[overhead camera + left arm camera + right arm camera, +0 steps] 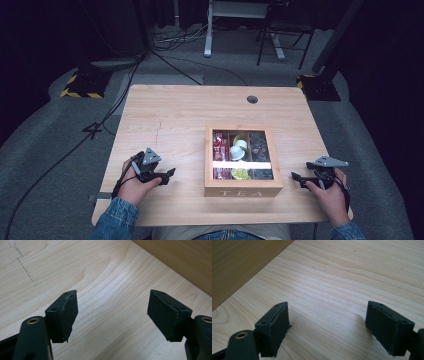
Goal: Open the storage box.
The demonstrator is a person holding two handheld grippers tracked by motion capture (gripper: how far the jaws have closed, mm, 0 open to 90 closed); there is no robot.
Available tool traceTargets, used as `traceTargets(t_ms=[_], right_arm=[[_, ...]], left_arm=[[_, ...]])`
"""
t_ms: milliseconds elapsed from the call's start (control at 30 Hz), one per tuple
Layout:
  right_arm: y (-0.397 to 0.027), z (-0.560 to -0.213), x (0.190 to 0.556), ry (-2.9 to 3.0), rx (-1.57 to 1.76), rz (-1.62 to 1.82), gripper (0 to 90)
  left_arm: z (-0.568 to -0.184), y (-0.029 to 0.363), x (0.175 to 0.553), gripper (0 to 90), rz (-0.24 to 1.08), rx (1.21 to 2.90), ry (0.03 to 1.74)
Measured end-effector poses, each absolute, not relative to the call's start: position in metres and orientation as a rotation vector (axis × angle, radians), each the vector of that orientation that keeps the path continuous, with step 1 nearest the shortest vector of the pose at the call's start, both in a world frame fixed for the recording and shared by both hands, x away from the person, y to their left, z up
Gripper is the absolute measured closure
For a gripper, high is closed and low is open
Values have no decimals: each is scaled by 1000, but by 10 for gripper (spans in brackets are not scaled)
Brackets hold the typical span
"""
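While one light wooden table [170, 115] carries everything, one wooden tea box [243, 189] sits at its near middle, three compartment columns showing under the lid. Two grippers flank it, left gripper [167, 176] and right gripper [296, 178], each spread wide on nothing.

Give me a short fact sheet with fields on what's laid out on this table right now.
surface: light wooden table
centre item: wooden box marked TEA, glass lid closed, packets and cups visible inside
left hand-held gripper: jaws open, empty, resting left of the box
right hand-held gripper: jaws open, empty, right of the box
contact: neither touches the box
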State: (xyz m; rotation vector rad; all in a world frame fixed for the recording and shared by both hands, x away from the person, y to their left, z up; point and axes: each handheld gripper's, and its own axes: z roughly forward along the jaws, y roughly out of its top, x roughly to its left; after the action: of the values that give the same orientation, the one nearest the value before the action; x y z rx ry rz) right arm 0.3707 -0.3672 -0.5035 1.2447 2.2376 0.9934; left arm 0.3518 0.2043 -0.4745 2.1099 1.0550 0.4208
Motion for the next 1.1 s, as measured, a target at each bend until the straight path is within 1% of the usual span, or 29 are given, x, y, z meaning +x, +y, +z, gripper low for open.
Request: traceTargets(t_ms=[167,333,533,767,1033,1100], right_arm=[[-367,-503,371,2238,1244,994,191],[-367,-503,371,2237,1245,994,191],[-367,-503,371,2237,1245,994,191],[-367,-503,371,2238,1244,994,191],[-367,-503,371,2237,1245,994,191],[-367,-503,371,2237,1244,993,191]], left_arm=[[-462,201,348,263,382,2097,1044],[-444,192,337,275,367,2094,1000],[-432,182,328,286,352,2087,964],[-423,171,320,287,345,2084,929],[-422,164,316,285,341,2098,904],[-422,159,312,285,321,2096,888]])
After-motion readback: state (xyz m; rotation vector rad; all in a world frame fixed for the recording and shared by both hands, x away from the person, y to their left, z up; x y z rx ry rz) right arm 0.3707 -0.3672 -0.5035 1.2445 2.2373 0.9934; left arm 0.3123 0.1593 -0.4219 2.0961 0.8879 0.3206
